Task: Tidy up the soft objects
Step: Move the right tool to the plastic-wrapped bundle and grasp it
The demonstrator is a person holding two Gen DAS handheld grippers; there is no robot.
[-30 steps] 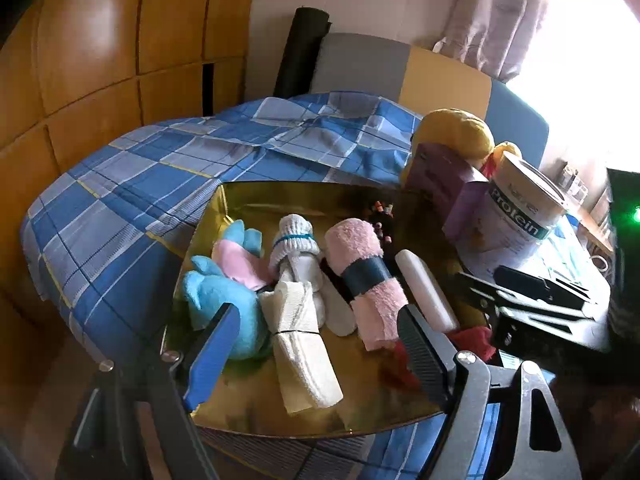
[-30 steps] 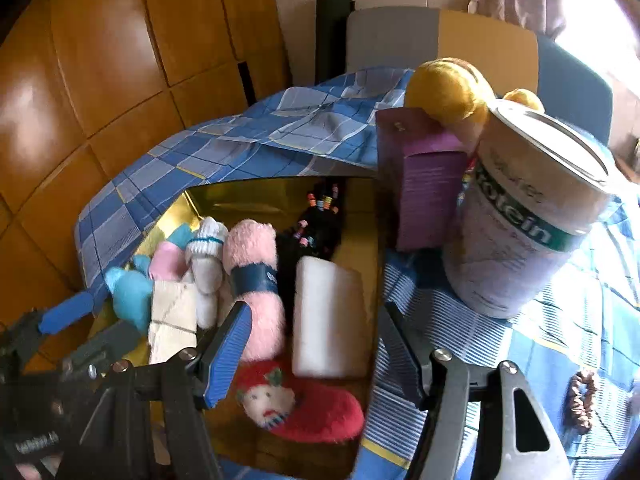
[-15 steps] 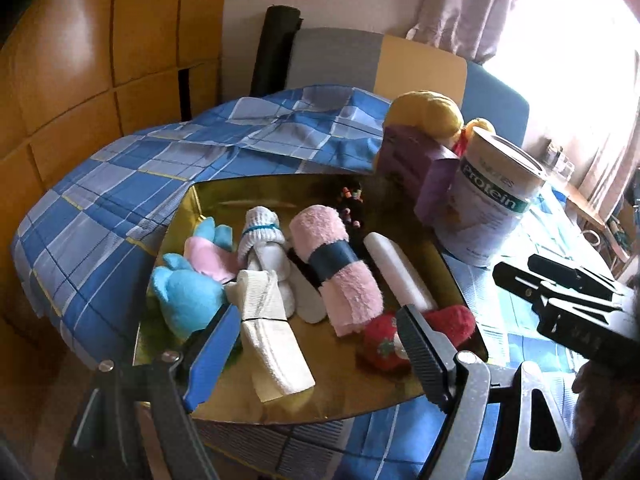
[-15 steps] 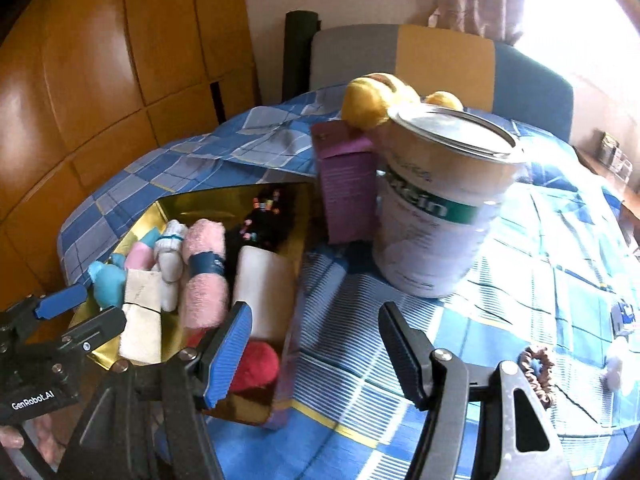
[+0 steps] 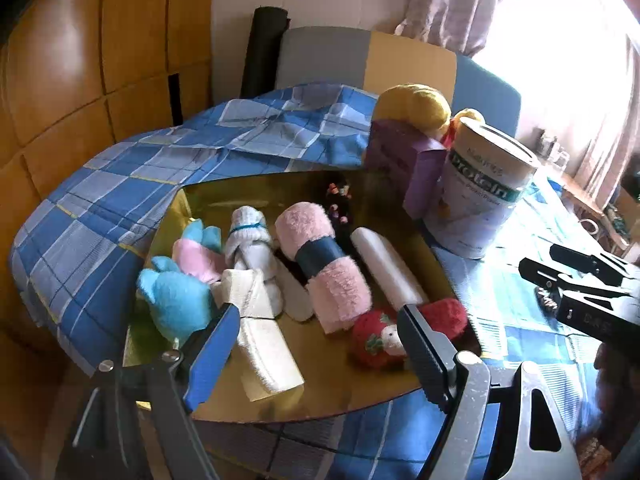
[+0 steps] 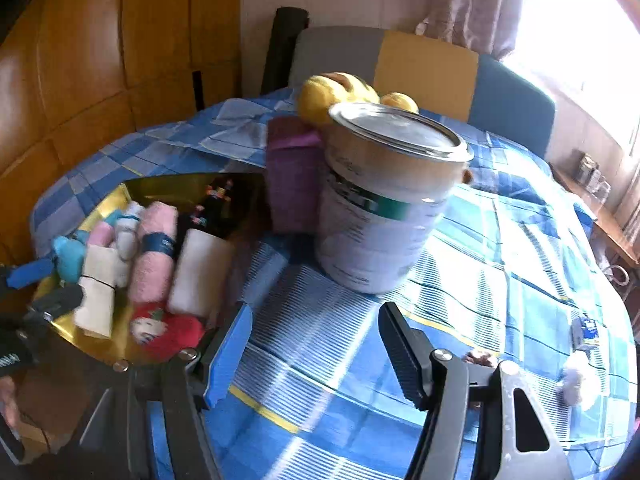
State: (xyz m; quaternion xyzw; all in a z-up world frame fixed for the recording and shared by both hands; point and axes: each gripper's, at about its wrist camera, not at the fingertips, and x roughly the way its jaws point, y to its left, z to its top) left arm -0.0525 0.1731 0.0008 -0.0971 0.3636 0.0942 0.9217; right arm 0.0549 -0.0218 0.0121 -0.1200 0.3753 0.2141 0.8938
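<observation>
Several rolled soft items, among them a pink towel roll with a dark band (image 5: 324, 264), are lying in the gold tray (image 5: 384, 196) at left, while the left gripper (image 5: 316, 340) and right gripper (image 6: 316, 344) are hovering open and empty.

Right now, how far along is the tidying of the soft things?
Mostly done: rolled towels, socks and plush toys lie side by side in the gold tray. Both the left gripper and right gripper are open and empty. A scrunchie is left on the tablecloth.
</observation>
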